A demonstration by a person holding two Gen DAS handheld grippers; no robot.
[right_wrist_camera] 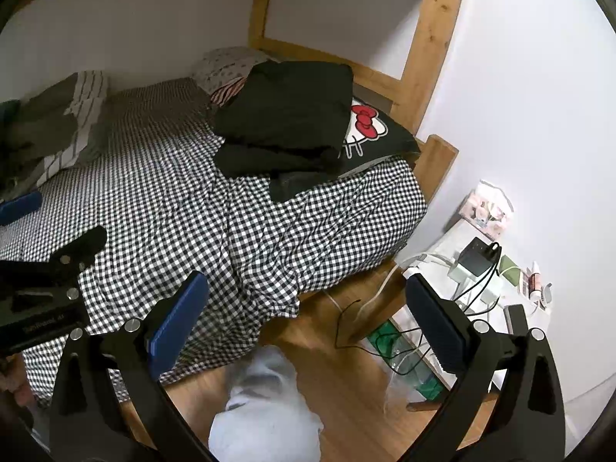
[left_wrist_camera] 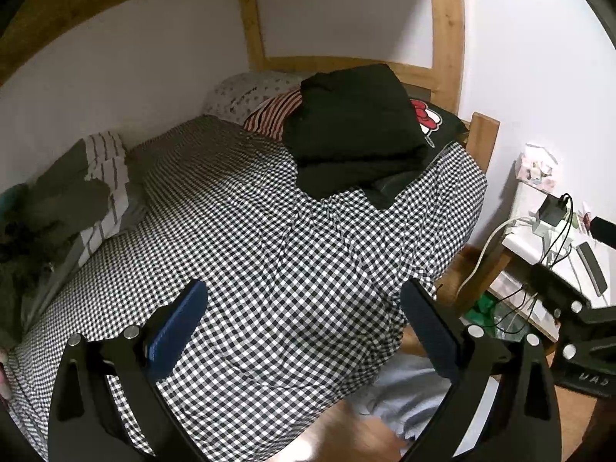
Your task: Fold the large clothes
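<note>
Both the left gripper (left_wrist_camera: 304,331) and the right gripper (right_wrist_camera: 308,323) are being held wide apart with nothing between the pads, apparently readied for a grab. The folded black garment (left_wrist_camera: 354,131) is lying stacked on the cartoon pillow (right_wrist_camera: 369,131), seemingly set aside to leave the checkered bed (left_wrist_camera: 238,238) free.

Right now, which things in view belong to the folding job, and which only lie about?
For the job: folded black clothes on the bed; light blue garment low by the bed's edge; left gripper and right gripper, both open.

Just lying about: cartoon pillow, striped bedding, charger, side table.
</note>
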